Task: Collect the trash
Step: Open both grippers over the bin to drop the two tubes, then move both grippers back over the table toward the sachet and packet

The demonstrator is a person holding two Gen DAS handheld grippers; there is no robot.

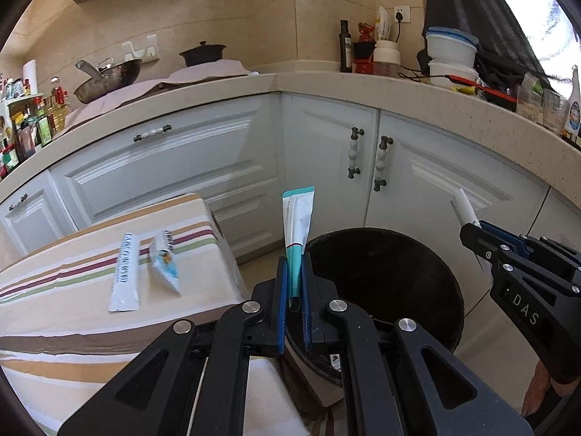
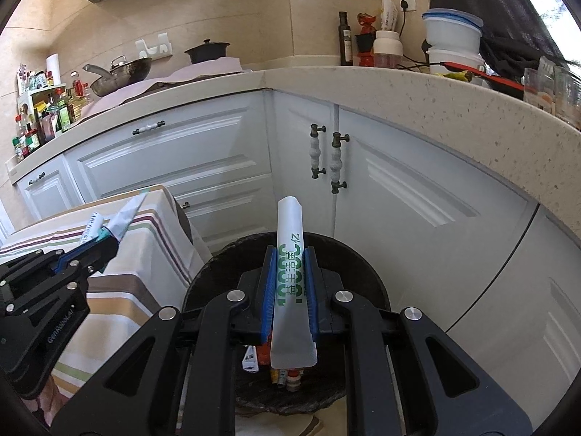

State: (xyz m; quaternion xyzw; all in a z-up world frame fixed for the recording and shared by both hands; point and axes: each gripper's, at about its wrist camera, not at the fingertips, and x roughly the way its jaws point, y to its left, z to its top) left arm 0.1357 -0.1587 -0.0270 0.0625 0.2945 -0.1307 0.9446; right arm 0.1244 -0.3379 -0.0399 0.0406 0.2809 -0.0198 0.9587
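Observation:
My left gripper (image 1: 294, 276) is shut on a white and teal sachet (image 1: 298, 225), held upright at the left rim of a black-lined trash bin (image 1: 392, 276). My right gripper (image 2: 288, 265) is shut on a white sachet with green print (image 2: 290, 290), held over the same bin (image 2: 345, 261); several wrappers lie inside it. Two more sachets lie on the striped tablecloth: a long white one (image 1: 124, 272) and a white and blue one (image 1: 165, 259). The right gripper (image 1: 475, 236) shows at the right of the left wrist view, the left gripper (image 2: 105, 243) at the left of the right wrist view.
The striped table (image 1: 54, 290) stands left of the bin. White cabinet doors (image 1: 326, 152) and a stone counter (image 1: 417, 91) curve behind it. The counter holds a wok (image 1: 109, 76), a black pot (image 1: 203, 52), bottles, stacked white tubs (image 1: 450, 51) and glasses.

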